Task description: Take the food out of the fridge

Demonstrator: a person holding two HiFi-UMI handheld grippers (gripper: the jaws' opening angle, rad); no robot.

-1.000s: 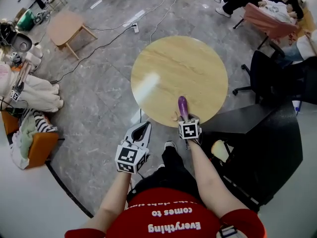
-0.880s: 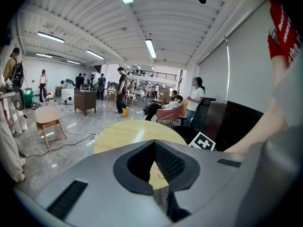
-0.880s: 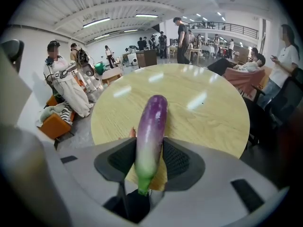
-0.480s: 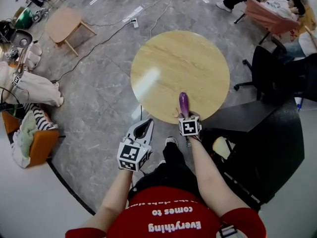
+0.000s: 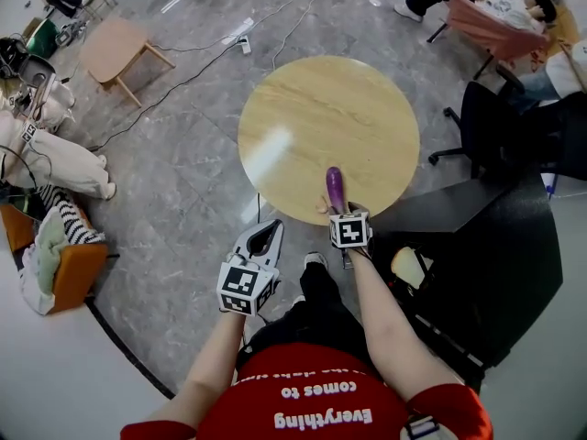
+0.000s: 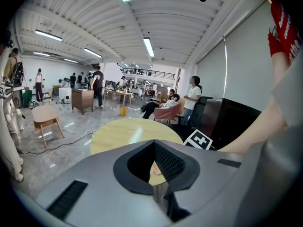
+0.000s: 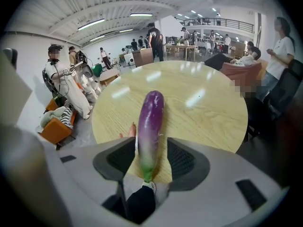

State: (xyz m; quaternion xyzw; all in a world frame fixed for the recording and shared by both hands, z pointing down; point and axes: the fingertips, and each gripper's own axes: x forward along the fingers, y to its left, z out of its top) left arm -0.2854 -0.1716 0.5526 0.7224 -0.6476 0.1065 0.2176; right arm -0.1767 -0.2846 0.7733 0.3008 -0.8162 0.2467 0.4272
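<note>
as right gripper (image 7: 151,151) jaws have just been opening, eggplant (image 7: 150,119) sits loose between them; left gripper (image 6: 154,173) closed, empty.

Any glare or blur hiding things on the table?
Head view: a white glare patch on the left of the round light-wood table, clear of the purple eggplant; room edges curve. Right gripper view: eggplant clear, ceiling-light streaks on the tabletop around it. Left gripper view: faint sheen on the table, dark corners.

Eggplant (image 5: 335,188) on the round table (image 5: 316,108), at its near edge
</note>
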